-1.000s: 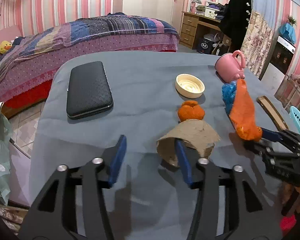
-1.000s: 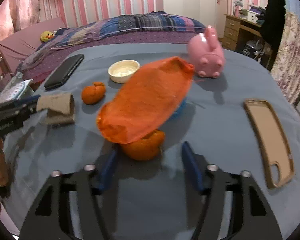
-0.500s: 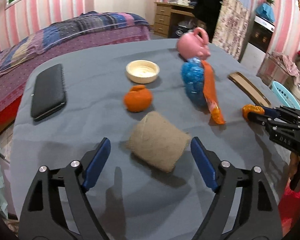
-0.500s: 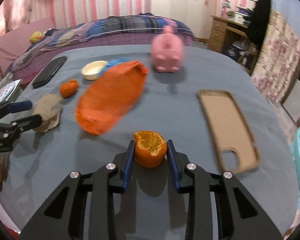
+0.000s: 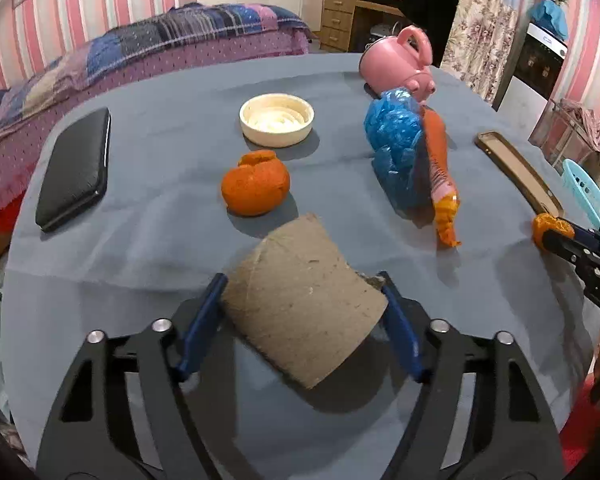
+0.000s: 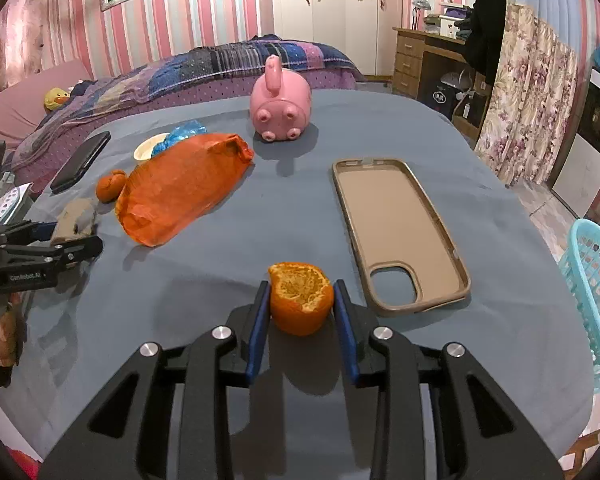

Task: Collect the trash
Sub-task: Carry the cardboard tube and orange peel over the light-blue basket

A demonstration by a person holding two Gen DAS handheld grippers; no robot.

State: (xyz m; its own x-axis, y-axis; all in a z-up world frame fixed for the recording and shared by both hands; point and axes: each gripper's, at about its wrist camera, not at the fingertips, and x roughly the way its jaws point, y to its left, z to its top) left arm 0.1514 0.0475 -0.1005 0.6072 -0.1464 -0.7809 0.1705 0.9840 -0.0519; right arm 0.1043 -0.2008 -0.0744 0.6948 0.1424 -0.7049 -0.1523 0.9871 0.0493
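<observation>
Trash pickup at a blue-clothed table (image 6: 300, 208): the right gripper (image 6: 300, 308) clamps a hollowed orange peel (image 6: 301, 302), while the left gripper (image 5: 304, 316) is closing around a cardboard tube (image 5: 300, 308), seemingly touching. The round tube may roll or crush under a glancing squeeze.

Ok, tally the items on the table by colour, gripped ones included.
Orange: 3 (peel ball, flat bag, peel cup)
Brown: 2 (cardboard tube, phone case)
Blue: 1 (crumpled bag)
Pink: 1 (pig)
Black: 1 (wallet)
Cream: 1 (dish)
Total: 9
</observation>
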